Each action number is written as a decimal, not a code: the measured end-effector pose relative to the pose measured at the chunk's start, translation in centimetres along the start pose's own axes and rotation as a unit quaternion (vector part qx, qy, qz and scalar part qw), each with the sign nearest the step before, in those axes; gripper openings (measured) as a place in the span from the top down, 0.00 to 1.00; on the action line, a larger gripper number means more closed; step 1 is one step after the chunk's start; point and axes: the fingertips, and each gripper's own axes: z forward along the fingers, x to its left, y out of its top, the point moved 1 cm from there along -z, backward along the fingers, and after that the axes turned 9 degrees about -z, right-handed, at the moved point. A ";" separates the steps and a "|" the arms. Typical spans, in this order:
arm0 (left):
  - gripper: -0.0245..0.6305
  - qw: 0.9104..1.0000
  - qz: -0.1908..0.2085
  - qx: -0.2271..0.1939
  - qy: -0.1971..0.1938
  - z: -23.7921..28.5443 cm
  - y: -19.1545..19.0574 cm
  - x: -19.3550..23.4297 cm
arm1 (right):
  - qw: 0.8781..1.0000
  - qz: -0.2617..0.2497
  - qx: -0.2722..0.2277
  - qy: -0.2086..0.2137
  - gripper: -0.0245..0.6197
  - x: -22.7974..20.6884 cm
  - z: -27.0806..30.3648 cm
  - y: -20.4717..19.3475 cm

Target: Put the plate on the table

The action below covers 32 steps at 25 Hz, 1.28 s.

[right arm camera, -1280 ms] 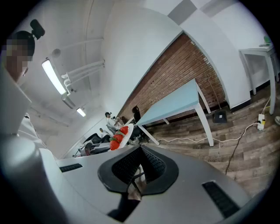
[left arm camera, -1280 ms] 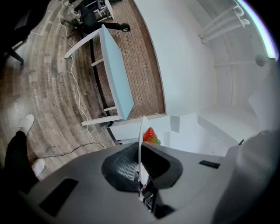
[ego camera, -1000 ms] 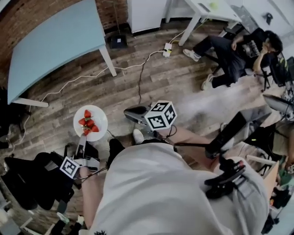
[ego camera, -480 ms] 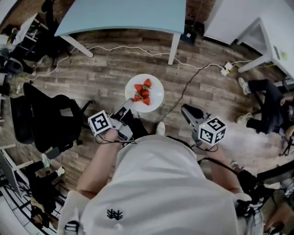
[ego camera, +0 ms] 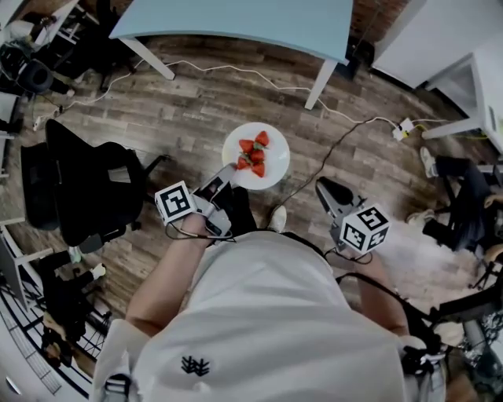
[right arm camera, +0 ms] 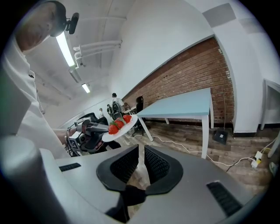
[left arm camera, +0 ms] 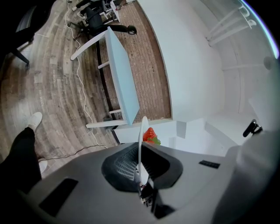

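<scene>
A white plate (ego camera: 271,166) with several strawberries (ego camera: 254,155) is held level above the wooden floor, in front of the light blue table (ego camera: 259,20). My left gripper (ego camera: 225,177) is shut on the plate's near rim. In the left gripper view the plate (left arm camera: 141,146) stands edge-on between the jaws, with a strawberry (left arm camera: 150,135) behind it. My right gripper (ego camera: 328,191) hangs to the right, apart from the plate, its jaws close together with nothing between them. The right gripper view shows the plate (right arm camera: 124,127) at the left and the table (right arm camera: 183,105) beyond.
A black office chair (ego camera: 86,184) stands at the left. White cables (ego camera: 236,74) and a power strip (ego camera: 405,126) lie on the floor near the table's legs (ego camera: 322,82). A seated person's legs (ego camera: 460,169) are at the far right.
The person has turned toward the blue table, which now lies straight ahead. The plate stays in my left gripper and has come a little nearer the table. The right gripper stays alongside.
</scene>
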 end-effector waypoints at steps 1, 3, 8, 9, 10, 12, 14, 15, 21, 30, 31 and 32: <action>0.95 1.000 0.002 0.003 0.000 0.2 0.7 0.2 | 1.000 -0.006 -0.001 0.000 0.92 -0.2 0.7 0.5; 0.95 1.000 0.002 0.006 -0.005 0.8 2.2 0.4 | 1.000 -0.011 -0.003 -0.005 0.92 -0.7 1.9 1.2; 0.95 1.000 -0.002 0.000 -0.016 2.1 8.0 -0.1 | 1.000 -0.003 -0.001 -0.017 0.92 -1.6 6.3 3.9; 0.95 1.000 -0.001 -0.001 -0.022 2.4 9.7 -0.6 | 1.000 -0.007 0.000 -0.017 0.92 -1.6 7.7 5.0; 0.95 1.000 -0.002 -0.003 -0.027 2.6 11.4 -1.0 | 1.000 -0.013 0.004 -0.018 0.92 -1.6 9.1 6.1; 0.95 1.000 -0.003 -0.004 -0.031 3.0 14.7 -1.5 | 0.999 -0.026 0.008 -0.023 0.92 -1.9 12.0 8.3; 0.95 1.000 -0.001 -0.002 -0.027 3.4 17.8 -1.8 | 0.999 -0.030 0.007 -0.034 0.92 -2.7 14.6 10.2; 0.95 1.000 0.002 0.001 -0.024 3.6 19.2 -2.0 | 0.999 -0.029 0.005 -0.040 0.92 -3.1 15.8 11.0; 0.95 0.999 0.015 0.009 -0.033 5.8 27.0 -3.0 | 0.998 -0.026 -0.003 -0.058 0.92 -3.8 21.4 15.2; 0.95 1.000 0.009 0.015 -0.017 14.8 33.0 -3.7 | 0.998 -0.008 -0.009 -0.062 0.92 -10.9 25.3 18.3; 0.95 1.000 0.009 0.015 -0.018 16.2 33.8 -4.0 | 0.998 -0.010 -0.010 -0.060 0.92 -12.3 25.9 18.9; 0.95 1.000 0.008 0.013 -0.020 17.8 34.6 -4.4 | 0.998 -0.012 -0.011 -0.058 0.92 -13.7 26.4 19.6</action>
